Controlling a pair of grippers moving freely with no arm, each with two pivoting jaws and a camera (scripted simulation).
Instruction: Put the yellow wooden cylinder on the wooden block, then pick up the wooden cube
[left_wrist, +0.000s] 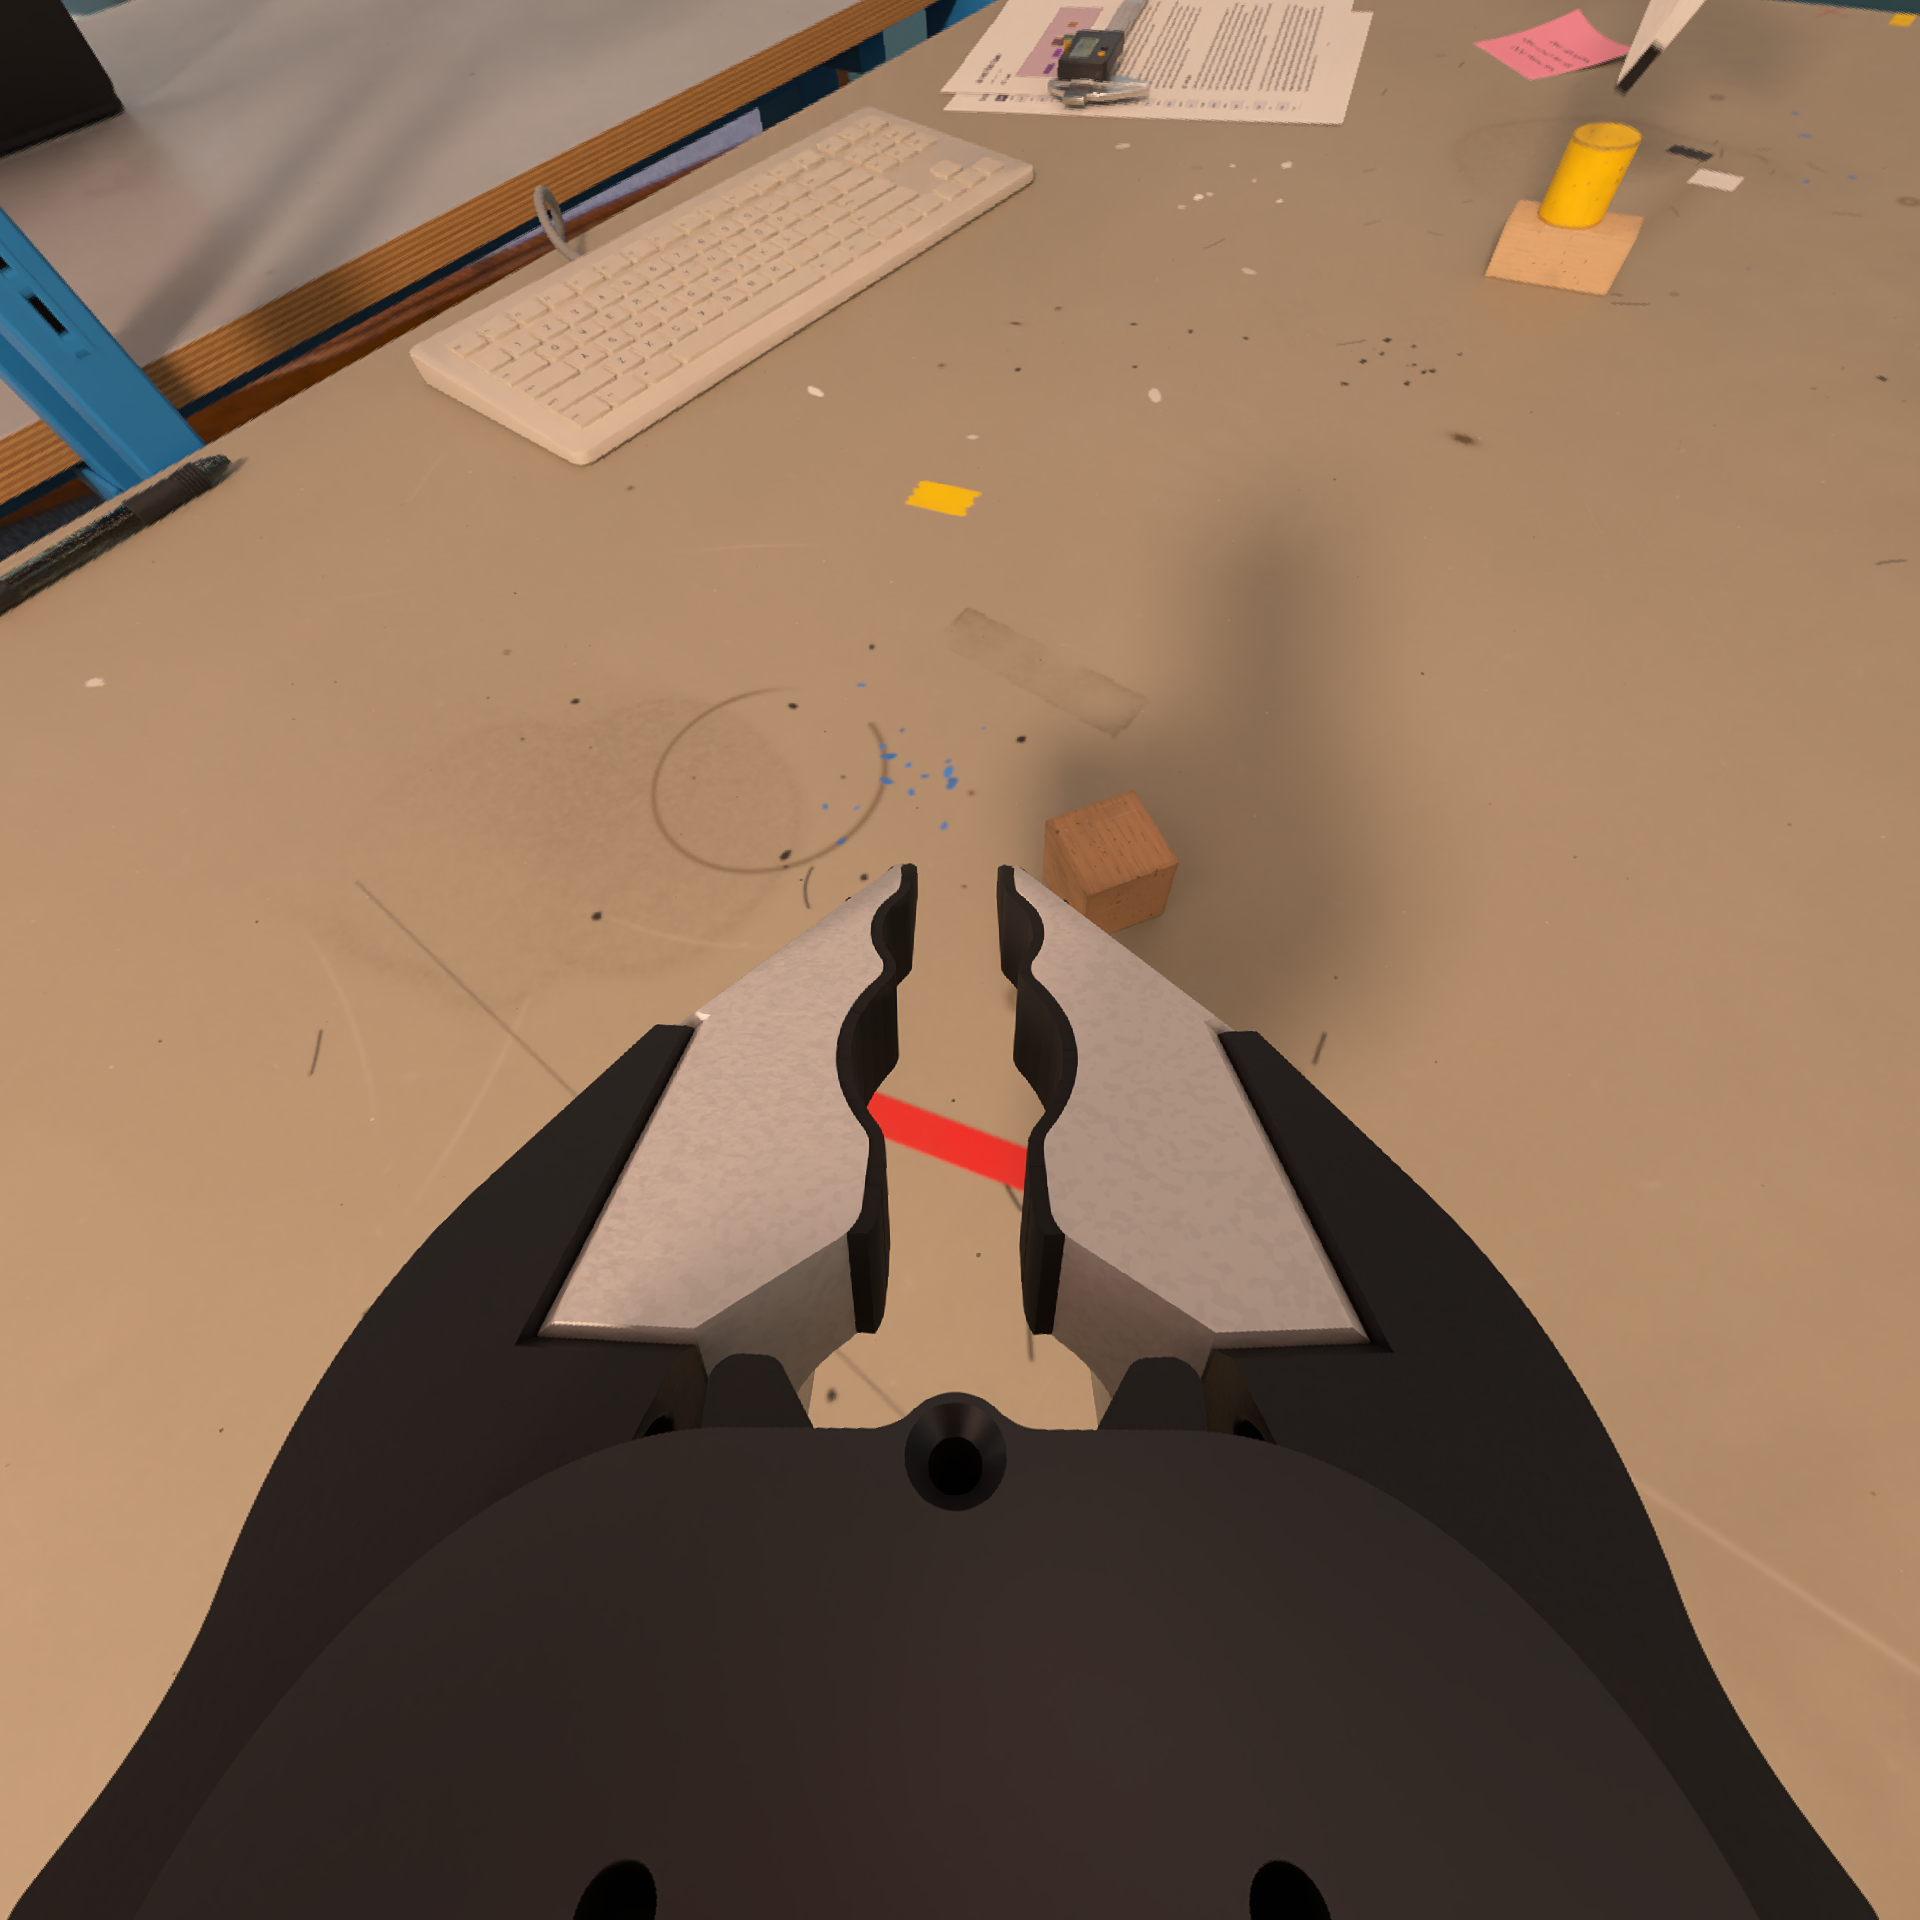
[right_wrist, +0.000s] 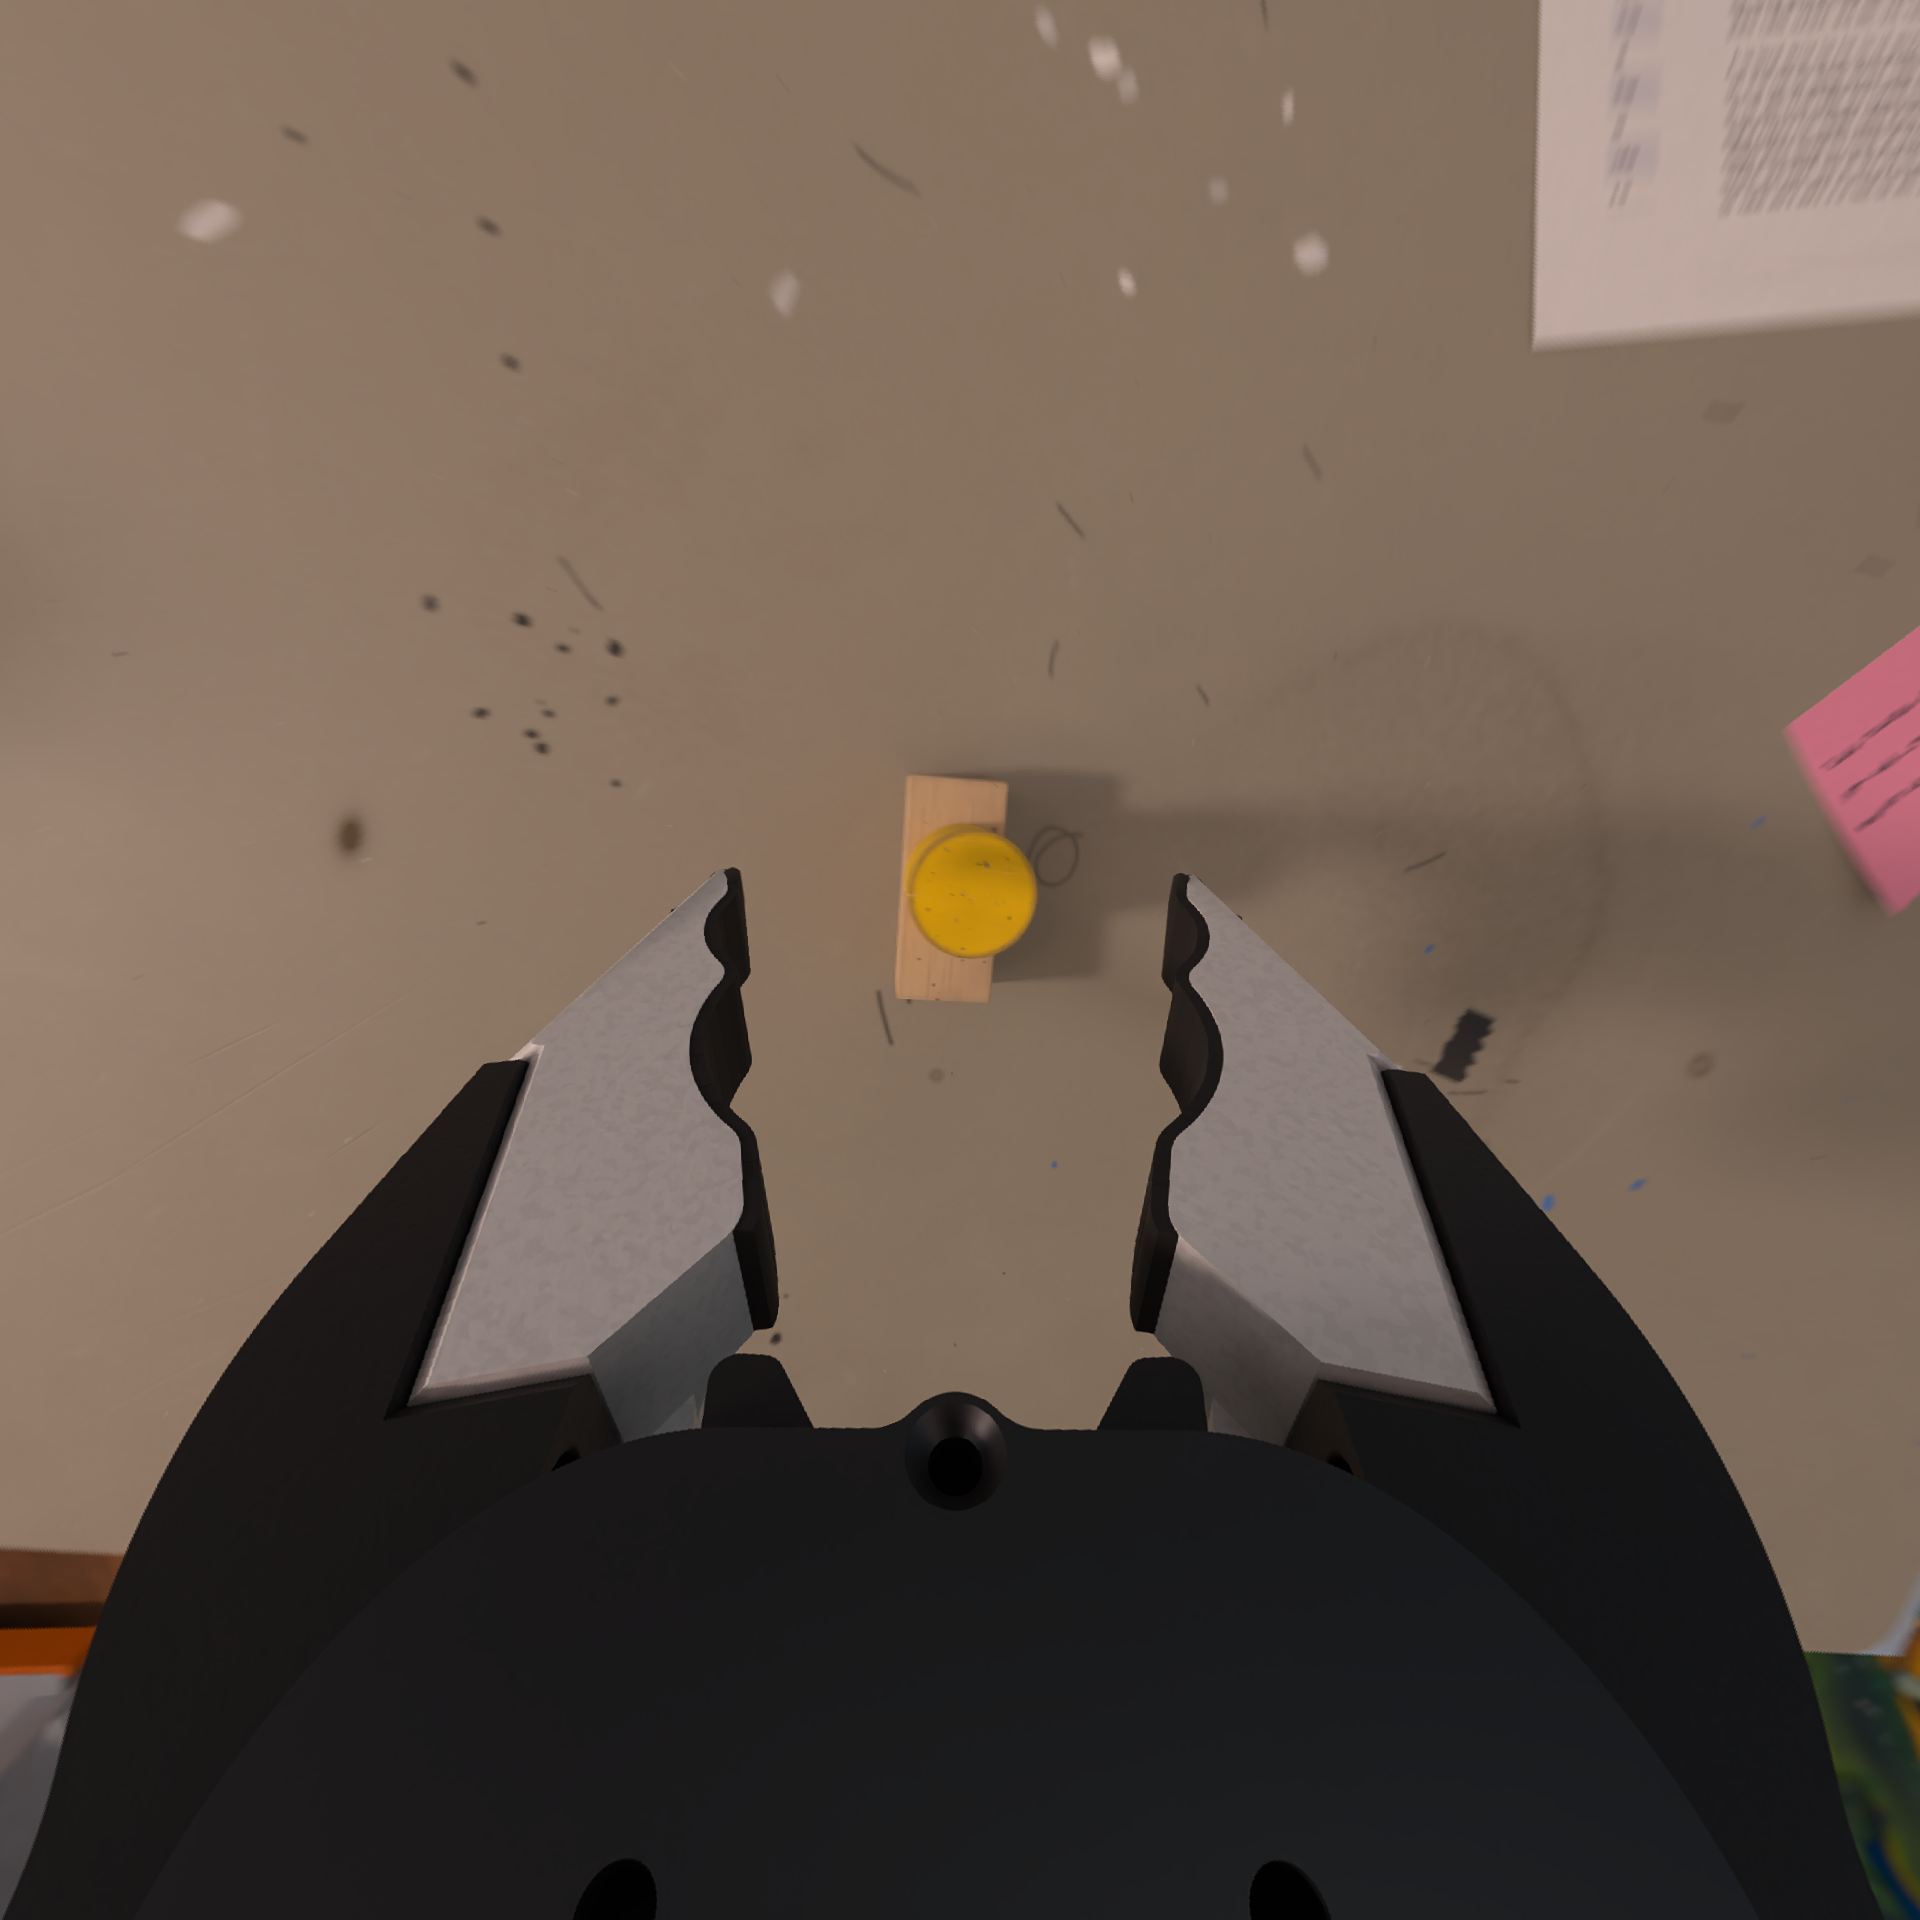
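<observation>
The yellow cylinder (left_wrist: 1588, 177) stands upright on the pale wooden block (left_wrist: 1564, 255) at the far right of the table. Seen from above in the right wrist view, the cylinder (right_wrist: 971, 891) sits on the block (right_wrist: 940, 977) toward its right edge. My right gripper (right_wrist: 956, 881) hangs above them, open wide and empty. The wooden cube (left_wrist: 1110, 857) rests on the table just right of my left gripper (left_wrist: 956, 883), beside its right fingertip. The left jaws are nearly together with a narrow gap and hold nothing.
A white keyboard (left_wrist: 717, 281) lies at the far left near the table's edge. Printed papers (left_wrist: 1226, 52) with a small caliper (left_wrist: 1091, 57) and a pink note (left_wrist: 1548, 42) lie at the back. Red tape (left_wrist: 945, 1138) and yellow tape (left_wrist: 942, 498) are stuck flat on the table.
</observation>
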